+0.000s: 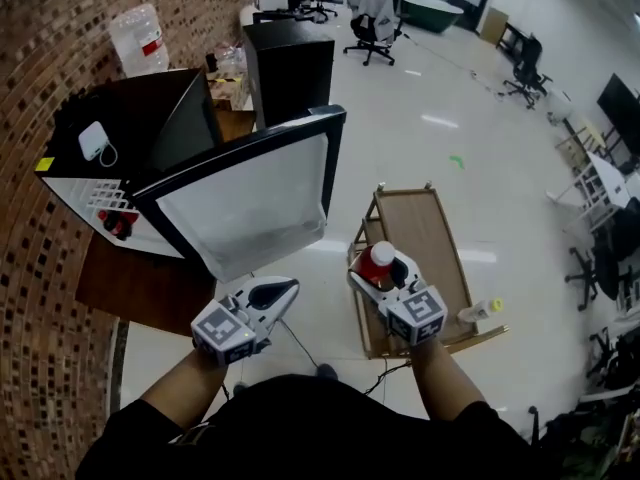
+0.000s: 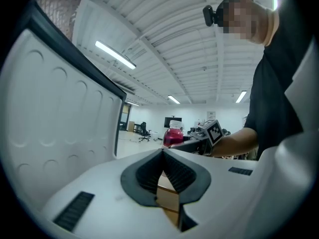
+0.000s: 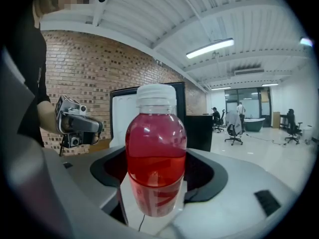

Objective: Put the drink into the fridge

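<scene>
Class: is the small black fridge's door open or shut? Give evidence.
Open: the white-lined door stands angled out from the small black fridge, exposing its shelves.

A brick wall (image 1: 40, 48) rises left of the left claw (image 1: 289, 287). Beyond it, glossy pale floor (image 1: 400, 138) carries office chairs (image 1: 372, 23) under strip lights (image 3: 209, 48).

Wooden cart (image 1: 428, 218) down in front of me on the shiny floor (image 1: 480, 148), with a small yellow-capped bottle (image 1: 481, 311) at its near right corner. Brick wall (image 1: 40, 318) on my left, big water jug (image 1: 140, 38) near it, office chairs (image 1: 372, 23) further back.
</scene>
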A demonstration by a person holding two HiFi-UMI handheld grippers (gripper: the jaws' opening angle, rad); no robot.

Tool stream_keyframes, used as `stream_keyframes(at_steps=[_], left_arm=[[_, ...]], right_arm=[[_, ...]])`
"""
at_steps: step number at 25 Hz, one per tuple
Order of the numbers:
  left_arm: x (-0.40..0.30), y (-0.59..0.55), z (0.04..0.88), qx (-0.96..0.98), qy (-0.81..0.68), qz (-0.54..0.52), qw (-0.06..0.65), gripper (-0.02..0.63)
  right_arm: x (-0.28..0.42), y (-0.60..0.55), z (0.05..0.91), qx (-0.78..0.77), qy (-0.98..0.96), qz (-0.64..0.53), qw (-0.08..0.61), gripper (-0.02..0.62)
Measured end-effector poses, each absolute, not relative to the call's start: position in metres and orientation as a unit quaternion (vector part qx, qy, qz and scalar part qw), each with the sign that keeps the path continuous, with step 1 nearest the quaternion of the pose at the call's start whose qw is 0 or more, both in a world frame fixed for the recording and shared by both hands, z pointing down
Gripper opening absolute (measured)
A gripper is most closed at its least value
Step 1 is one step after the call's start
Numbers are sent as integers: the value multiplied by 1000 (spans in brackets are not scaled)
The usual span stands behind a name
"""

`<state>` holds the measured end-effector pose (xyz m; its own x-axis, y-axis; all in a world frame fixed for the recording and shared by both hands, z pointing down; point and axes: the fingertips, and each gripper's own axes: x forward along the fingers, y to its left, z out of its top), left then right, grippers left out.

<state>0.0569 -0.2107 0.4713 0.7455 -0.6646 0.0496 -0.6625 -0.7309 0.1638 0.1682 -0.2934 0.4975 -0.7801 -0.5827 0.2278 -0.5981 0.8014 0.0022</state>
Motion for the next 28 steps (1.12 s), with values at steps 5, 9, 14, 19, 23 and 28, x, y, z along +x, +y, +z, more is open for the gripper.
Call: stream_keyframes(at_steps=[5,9,14,19,23,28], left_arm=[[-15,-182,458,906,-415,-12,76,-6],[-80,-158,455,885,-460,-18,77,-6],[-143,-122,448,855,-512,-32,74,-6],[-200,-88,441,830,-552,-47,68,-6],[-243,-58,440,814,-575,-51,65,-6],[-290,-22,438,795,-602,-45,58,-6]], right_arm=[[83,-271,459,241,-966,5,98,342],[3,-249,440,182,-979,-14,94,342],[-87,-217,423,102,-989,-38,98,342],[-167,-183,410,49,-990,-68,112,342],[-229,-156,405,22,-985,-109,133,342],[-295,-132,406,8,-975,-153,162,342]])
